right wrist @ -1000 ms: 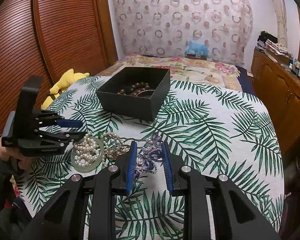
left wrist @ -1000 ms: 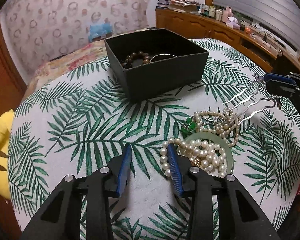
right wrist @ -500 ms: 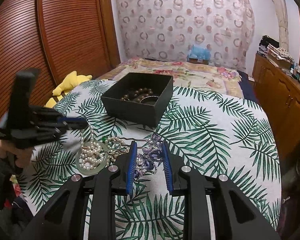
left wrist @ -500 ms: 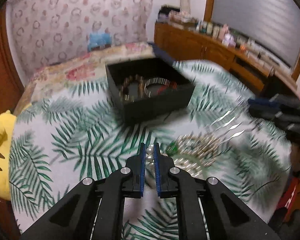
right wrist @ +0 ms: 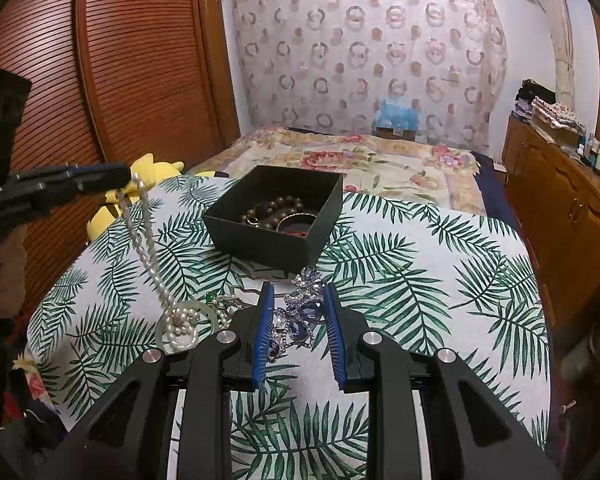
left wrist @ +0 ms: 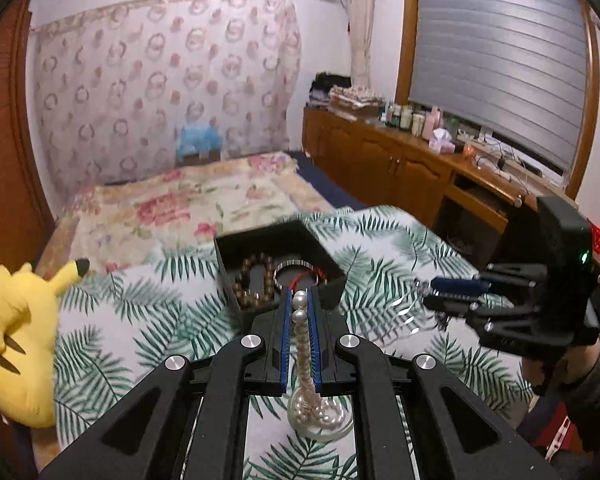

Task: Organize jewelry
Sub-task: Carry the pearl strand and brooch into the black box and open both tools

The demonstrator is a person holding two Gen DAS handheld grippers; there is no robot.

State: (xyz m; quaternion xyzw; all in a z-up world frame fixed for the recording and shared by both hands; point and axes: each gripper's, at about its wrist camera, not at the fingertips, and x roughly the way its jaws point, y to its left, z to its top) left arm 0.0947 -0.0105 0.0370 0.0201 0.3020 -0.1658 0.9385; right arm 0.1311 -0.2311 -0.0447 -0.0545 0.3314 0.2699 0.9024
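Observation:
My left gripper is shut on a white pearl necklace and holds it up over the table. Its strand hangs down to a pale jade bangle, where the rest of the pearls lie coiled. From the right wrist view the left gripper is high at the left and the necklace droops to the bangle. My right gripper is shut on a purple jewelled hair comb. Beyond both stands a black box holding a brown bead bracelet.
A palm-leaf cloth covers the round table. A small green-stone piece lies by the bangle. A yellow plush toy sits off the table's left edge. A bed lies behind and a wooden cabinet runs along the right wall.
My left gripper closed on the pearl necklace and rose, drawing the strand up out of the jade bangle. The right gripper kept still with the hair comb.

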